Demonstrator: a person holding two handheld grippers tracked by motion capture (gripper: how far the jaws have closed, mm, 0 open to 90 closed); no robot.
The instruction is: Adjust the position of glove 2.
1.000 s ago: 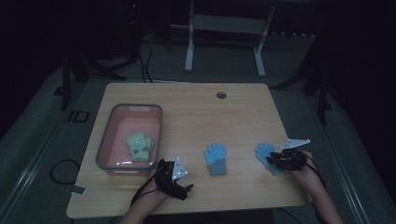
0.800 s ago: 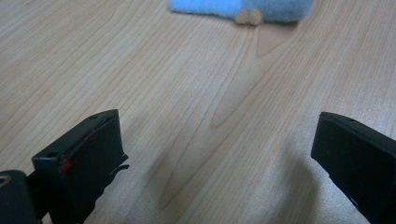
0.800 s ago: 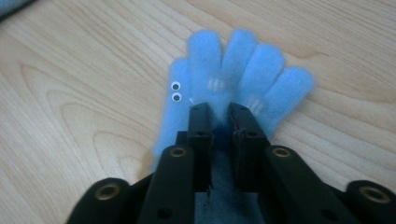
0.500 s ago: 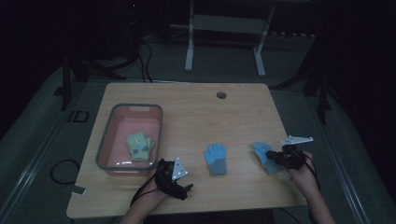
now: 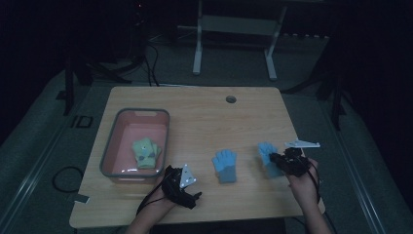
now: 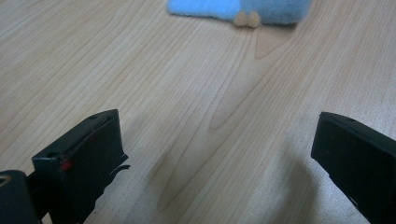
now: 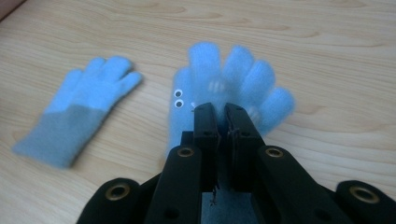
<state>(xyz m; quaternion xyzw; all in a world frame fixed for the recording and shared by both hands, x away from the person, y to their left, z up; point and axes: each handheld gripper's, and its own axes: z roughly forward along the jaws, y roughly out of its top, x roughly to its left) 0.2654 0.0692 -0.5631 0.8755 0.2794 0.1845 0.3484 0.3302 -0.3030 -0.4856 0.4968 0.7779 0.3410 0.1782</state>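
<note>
Pinching the right glove [image 7: 233, 88] at its palm with the right gripper [image 7: 222, 112], jaws nearly together, fingers pointing away; left gripper [image 6: 215, 154] gaping wide, idle.

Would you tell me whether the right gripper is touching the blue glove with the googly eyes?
Touching. In the right gripper view the right gripper has its jaws closed on the blue glove, pinching its fabric against the table.

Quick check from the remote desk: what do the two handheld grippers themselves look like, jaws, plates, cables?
Both are black. The left gripper carries a grey three-cornered plate with dark dots, and a thin black cable trails back along the forearm. Its blocky jaws show a small red dot in the left gripper view. The right gripper has a pale plate sticking out sideways, narrow flat jaws and brass-coloured rivets on its arms. No sleeves visible.
</note>
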